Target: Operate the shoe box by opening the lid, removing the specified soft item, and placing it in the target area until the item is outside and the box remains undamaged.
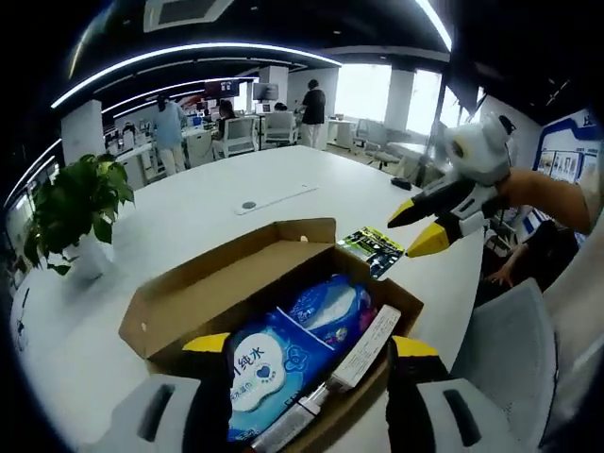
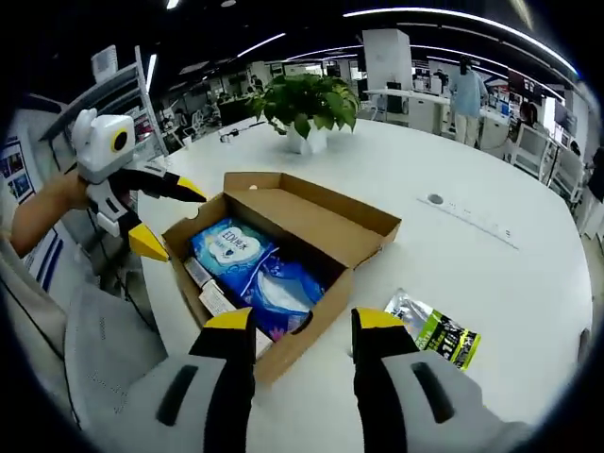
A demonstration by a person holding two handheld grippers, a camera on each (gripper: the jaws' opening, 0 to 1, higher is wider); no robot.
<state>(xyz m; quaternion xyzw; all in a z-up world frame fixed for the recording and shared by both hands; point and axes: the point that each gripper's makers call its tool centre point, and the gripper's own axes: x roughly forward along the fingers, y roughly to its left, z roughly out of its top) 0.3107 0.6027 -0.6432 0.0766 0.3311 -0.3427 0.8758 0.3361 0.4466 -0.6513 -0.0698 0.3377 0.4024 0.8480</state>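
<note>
Both my tongs, left [image 1: 311, 344] and right [image 2: 294, 321], hang spread and empty over the open shoe box [image 2: 354, 241]; inside lies the blue wipes pack [image 2: 255, 269], looking light, squashy, slippery, so I'd pinch its puffy middle.

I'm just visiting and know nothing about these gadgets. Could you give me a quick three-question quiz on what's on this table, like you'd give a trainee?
1. True or false: the brown cardboard shoe box has its lid open.
2. What lies inside the box? A) a blue and white soft pack of wipes B) a pair of shoes C) nothing
3. Fill in: the small green and black foil packet lies on the white round table, ____ the box.

Both the left gripper and the right gripper stand open, holding nothing.

Key: 1 true; 2 A; 3 outside.
</note>
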